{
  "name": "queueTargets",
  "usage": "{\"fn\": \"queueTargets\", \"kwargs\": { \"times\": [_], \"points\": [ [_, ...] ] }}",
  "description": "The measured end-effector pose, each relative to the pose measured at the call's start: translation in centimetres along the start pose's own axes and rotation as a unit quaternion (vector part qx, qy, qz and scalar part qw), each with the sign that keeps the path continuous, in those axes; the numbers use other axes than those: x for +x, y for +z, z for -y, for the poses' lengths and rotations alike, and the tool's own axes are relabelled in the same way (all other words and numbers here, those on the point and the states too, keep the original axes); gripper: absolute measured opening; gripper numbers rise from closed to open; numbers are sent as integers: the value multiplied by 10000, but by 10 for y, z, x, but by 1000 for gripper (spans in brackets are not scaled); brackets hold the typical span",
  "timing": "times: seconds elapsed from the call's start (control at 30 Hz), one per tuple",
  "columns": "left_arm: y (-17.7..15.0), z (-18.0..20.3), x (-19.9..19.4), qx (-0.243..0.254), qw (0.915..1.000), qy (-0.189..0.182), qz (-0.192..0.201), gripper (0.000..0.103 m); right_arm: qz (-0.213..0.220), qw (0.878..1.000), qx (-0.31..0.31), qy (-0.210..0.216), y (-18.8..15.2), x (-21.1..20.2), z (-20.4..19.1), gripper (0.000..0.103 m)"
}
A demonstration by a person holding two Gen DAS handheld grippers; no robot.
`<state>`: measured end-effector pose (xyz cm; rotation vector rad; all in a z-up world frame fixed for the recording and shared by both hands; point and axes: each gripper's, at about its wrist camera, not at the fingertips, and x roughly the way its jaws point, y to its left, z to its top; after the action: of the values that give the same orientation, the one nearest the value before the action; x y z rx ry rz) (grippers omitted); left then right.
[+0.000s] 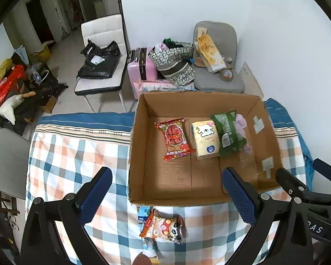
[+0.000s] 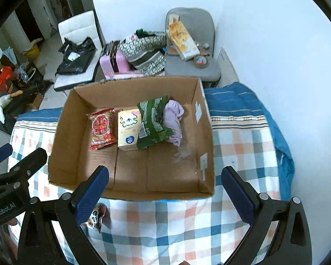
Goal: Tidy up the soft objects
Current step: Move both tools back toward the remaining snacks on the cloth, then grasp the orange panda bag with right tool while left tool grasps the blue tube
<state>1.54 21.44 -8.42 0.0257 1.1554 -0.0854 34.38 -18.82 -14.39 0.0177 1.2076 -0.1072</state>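
soft packs are mostly in the cardboard box (image 1: 141,154) on the checked blanket (image 1: 77,150): a red pack (image 1: 174,139), a yellow pack (image 1: 206,138), a green bag (image 1: 229,132) and a lilac cloth (image 2: 173,119). a panda snack bag (image 1: 163,226) lies outside, just near of the box wall. left gripper (image 1: 166,190) and right gripper (image 2: 165,190) both stand wide apart, holding nothing. a grab for the snack bag could snag the box's near wall and shove it, or pinch the blanket.

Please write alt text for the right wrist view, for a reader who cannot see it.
An open cardboard box on a checked cloth holds a red packet, a cream pack, a green bag and a lilac cloth in a row. The right gripper hangs open and empty in front of it.
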Motion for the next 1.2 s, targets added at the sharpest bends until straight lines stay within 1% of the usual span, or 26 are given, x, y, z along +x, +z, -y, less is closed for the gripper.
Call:
{"fn": "queueTargets", "kwargs": {
  "times": [0.27, 0.33, 0.43, 0.53, 0.63, 0.7, 0.77, 0.83, 0.9, 0.93, 1.0, 1.03, 1.07, 1.1, 1.13, 1.2],
  "points": [
    [-18, -9, -29, -150, 9997, -93, 176, 102, 139, 9998, 94, 137, -18, -34, 3, 103],
    [-24, -16, -31, -198, 9997, -41, 155, 102, 57, 9995, 98, 287, -27, -35, 1, 103],
    [-41, -34, -27, -333, 9993, 148, 51, 102, -184, 9982, -7, 578, -44, -28, -10, 103],
    [-65, -59, -9, -546, 9975, 344, -276, 102, -543, 9945, -229, 860, -68, -7, -32, 103],
    [-94, -84, 17, -777, 9932, 525, -684, 102, -870, 9870, -669, 1177, -90, 24, -61, 103],
    [-113, -101, 35, -919, 9893, 659, -926, 102, -1087, 9800, -1067, 1280, -100, 48, -83, 103],
    [-133, -116, 53, -1069, 9840, 770, -1198, 102, -1206, 9741, -1390, 1315, -107, 68, -100, 103],
    [-151, -128, 70, -1203, 9790, 845, -1411, 102, -1355, 9649, -1826, 1314, -115, 93, -121, 102],
    [-167, -137, 84, -1283, 9749, 892, -1587, 102, -1484, 9549, -2223, 1294, -121, 114, -142, 95],
    [-173, -141, 89, -1322, 9729, 928, -1655, 102, -1572, 9477, -2437, 1333, -125, 124, -151, 93],
    [-184, -148, 98, -1384, 9697, 978, -1760, 102, -1715, 9360, -2770, 1334, -131, 140, -167, 91],
    [-189, -151, 103, -1424, 9680, 977, -1821, 102, -1825, 9291, -2896, 1400, -135, 149, -174, 91],
    [-192, -154, 107, -1446, 9670, 974, -1860, 102, -1939, 9230, -2974, 1484, -138, 155, -180, 87],
    [-196, -155, 111, -1453, 9658, 980, -1910, 102, -2082, 9169, -3034, 1544, -142, 164, -185, 72],
    [-198, -155, 113, -1450, 9651, 986, -1947, 102, -2162, 9152, -3029, 1548, -145, 170, -187, 67],
    [-201, -154, 117, -1437, 9647, 975, -1981, 102, -2058, 9194, -3006, 1481, -147, 171, -188, 63]
  ]
}}
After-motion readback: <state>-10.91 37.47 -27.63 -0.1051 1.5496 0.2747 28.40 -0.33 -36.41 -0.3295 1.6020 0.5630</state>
